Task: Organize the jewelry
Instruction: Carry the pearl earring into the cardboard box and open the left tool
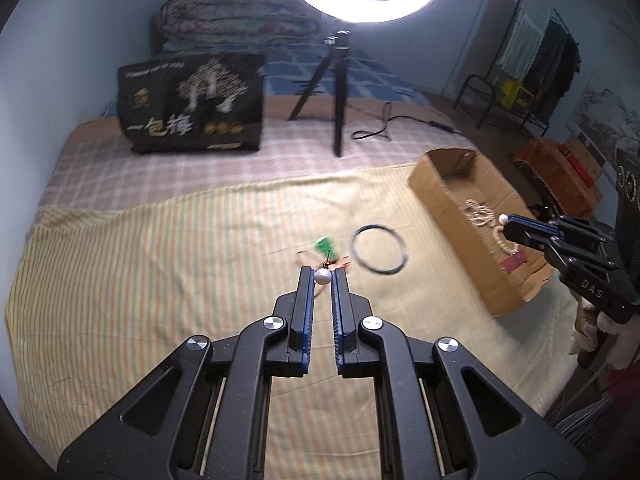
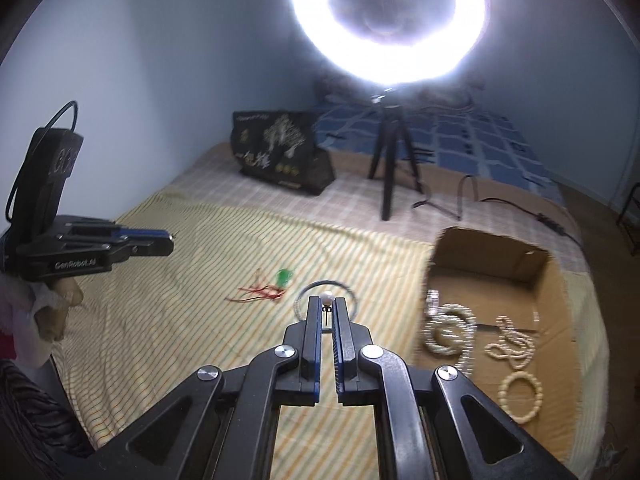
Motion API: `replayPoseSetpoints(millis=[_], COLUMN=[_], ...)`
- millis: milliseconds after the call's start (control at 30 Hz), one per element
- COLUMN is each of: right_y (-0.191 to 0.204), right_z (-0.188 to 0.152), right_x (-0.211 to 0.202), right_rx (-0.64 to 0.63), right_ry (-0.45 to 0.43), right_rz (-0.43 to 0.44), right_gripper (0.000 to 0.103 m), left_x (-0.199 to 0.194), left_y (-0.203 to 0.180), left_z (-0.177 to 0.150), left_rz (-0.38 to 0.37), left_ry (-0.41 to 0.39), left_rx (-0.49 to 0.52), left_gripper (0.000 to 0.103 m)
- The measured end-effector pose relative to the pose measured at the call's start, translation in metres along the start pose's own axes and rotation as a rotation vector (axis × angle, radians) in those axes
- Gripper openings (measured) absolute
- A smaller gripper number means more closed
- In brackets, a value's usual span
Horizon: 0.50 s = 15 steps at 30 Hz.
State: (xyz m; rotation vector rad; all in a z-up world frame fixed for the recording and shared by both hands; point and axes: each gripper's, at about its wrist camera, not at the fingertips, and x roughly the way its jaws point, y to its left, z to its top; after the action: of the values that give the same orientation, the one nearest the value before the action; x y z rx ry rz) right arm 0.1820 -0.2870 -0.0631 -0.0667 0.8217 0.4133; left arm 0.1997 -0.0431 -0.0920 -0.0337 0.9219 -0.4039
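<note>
Left wrist view showed the left gripper (image 1: 322, 276) nipped shut on a small white pearl earring (image 1: 322, 276) at its tips, and the right gripper (image 2: 328, 300) pinched a matching small pearl earring (image 2: 328, 299), probably a pair lifted for the brown cardboard box (image 2: 490, 252). Just beyond the jaws lay a dark thin bangle (image 1: 379, 251) and a green pendant on red cord (image 1: 323, 245), both blurred. Farther right, cream bead bracelets (image 2: 520, 396) lay in the box, its near edge cut off.

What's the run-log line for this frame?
left gripper: shut on pearl earring | right gripper: shut on pearl earring | both above bedsheet | bangle, green pendant remain outside cardboard box
</note>
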Motion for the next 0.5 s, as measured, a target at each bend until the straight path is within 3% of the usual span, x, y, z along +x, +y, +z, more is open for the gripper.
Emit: replayPoseSetpoints(millis=[500], right_y=[-0.078], right_z=[-0.007], right_x=[-0.042], right_rx=[0.129], right_ry=[-0.054], right_rz=[-0.088], right_gripper=[0.002], left_x=[0.013], left_y=[-0.098], left_z=[0.02], left_rz=[-0.116], left_ry=[-0.027], left_rx=[0.075], left_gripper=[0.006])
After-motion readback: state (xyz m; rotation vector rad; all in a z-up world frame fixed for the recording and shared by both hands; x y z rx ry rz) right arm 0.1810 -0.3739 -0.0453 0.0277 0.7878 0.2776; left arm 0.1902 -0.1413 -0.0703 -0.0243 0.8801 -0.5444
